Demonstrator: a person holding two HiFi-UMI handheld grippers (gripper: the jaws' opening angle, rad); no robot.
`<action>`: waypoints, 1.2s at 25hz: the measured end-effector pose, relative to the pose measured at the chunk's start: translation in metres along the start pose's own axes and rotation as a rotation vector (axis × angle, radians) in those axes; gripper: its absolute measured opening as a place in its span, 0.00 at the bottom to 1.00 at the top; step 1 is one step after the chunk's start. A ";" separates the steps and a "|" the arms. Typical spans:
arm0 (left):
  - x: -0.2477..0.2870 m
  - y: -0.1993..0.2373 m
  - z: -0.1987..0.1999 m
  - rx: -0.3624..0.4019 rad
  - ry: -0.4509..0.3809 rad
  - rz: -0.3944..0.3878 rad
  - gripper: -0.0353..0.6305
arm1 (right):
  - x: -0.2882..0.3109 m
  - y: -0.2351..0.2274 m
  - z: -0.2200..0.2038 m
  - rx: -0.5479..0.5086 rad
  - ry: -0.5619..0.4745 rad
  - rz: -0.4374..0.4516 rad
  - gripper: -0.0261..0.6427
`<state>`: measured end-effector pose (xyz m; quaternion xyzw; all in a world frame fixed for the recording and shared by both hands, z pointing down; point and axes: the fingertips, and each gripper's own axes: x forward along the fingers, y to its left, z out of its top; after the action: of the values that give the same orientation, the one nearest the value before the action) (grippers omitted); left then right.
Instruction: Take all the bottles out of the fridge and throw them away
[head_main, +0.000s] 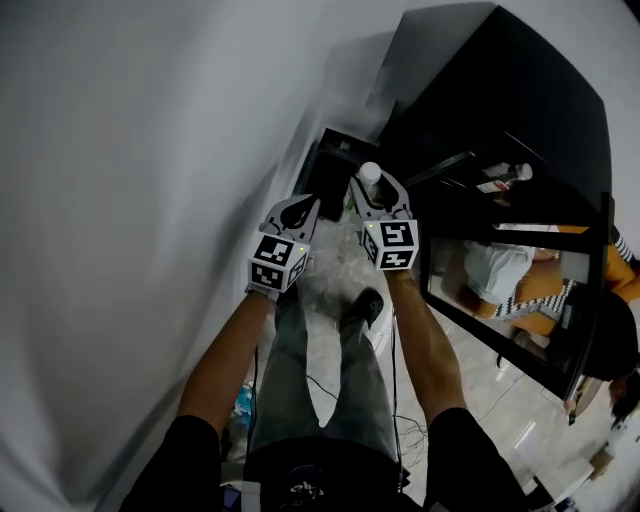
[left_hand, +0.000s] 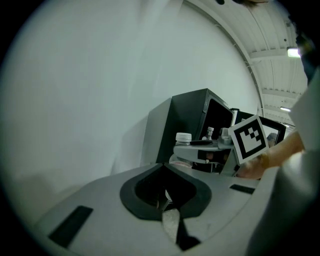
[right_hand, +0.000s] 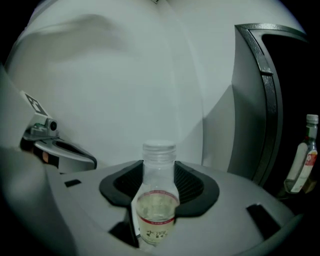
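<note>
My right gripper (right_hand: 159, 175) is shut on a small clear bottle (right_hand: 156, 210) that has a white cap, a red-banded label and a little yellowish liquid. In the head view this bottle (head_main: 370, 173) stands upright in the right gripper (head_main: 378, 192), in front of the black fridge (head_main: 500, 110). My left gripper (left_hand: 162, 166) hangs beside it to the left, its jaws meeting at the tips, and I make out nothing held in them. Another bottle (right_hand: 304, 160) stands inside the fridge, at the right edge of the right gripper view.
The fridge door (head_main: 520, 300) stands open to the right, its glass reflecting a person. A white wall (head_main: 150, 200) runs along the left. A dark box (head_main: 335, 165) sits on the floor between wall and fridge. Cables lie on the pale floor (head_main: 500, 400).
</note>
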<state>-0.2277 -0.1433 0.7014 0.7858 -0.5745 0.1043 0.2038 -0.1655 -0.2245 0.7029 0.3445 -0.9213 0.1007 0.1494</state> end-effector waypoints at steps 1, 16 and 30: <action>0.002 0.000 -0.010 -0.003 0.009 0.000 0.06 | 0.002 0.000 -0.010 0.003 0.008 0.001 0.33; 0.059 0.044 -0.128 0.019 -0.054 0.075 0.06 | 0.083 -0.001 -0.162 -0.028 0.016 0.089 0.33; 0.126 0.087 -0.220 0.088 -0.074 0.079 0.06 | 0.167 -0.016 -0.306 0.008 0.044 0.107 0.34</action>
<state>-0.2542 -0.1775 0.9659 0.7740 -0.6071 0.1084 0.1437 -0.2120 -0.2494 1.0480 0.2932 -0.9345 0.1195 0.1626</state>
